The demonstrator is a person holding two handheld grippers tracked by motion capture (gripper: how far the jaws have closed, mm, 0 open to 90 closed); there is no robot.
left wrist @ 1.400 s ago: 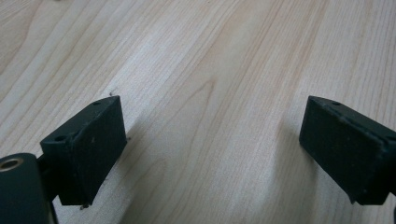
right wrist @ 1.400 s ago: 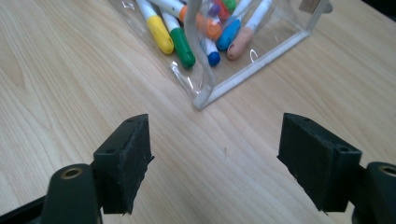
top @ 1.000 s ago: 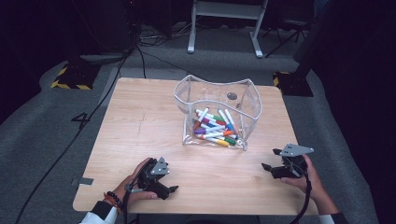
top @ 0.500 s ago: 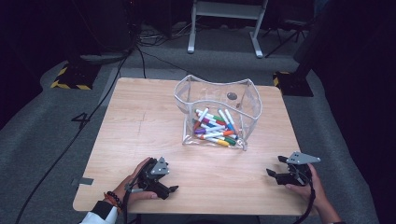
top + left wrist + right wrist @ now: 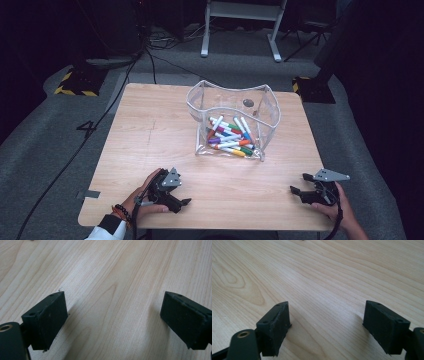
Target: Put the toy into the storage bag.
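Observation:
A clear plastic container stands on the far middle of the wooden table and holds several coloured markers. My left gripper rests near the front left edge, held by a hand, its jaws wide apart over bare wood. My right gripper sits near the front right corner, also open, with nothing between its jaws. Both grippers lie well short of the container.
Grey carpet surrounds the table. A white metal stand is behind it, cables run over the floor at the back left, and yellow-black striped blocks lie at both back sides.
My right gripper has drawn back and down toward the front right corner of the table. The left gripper has stayed put.

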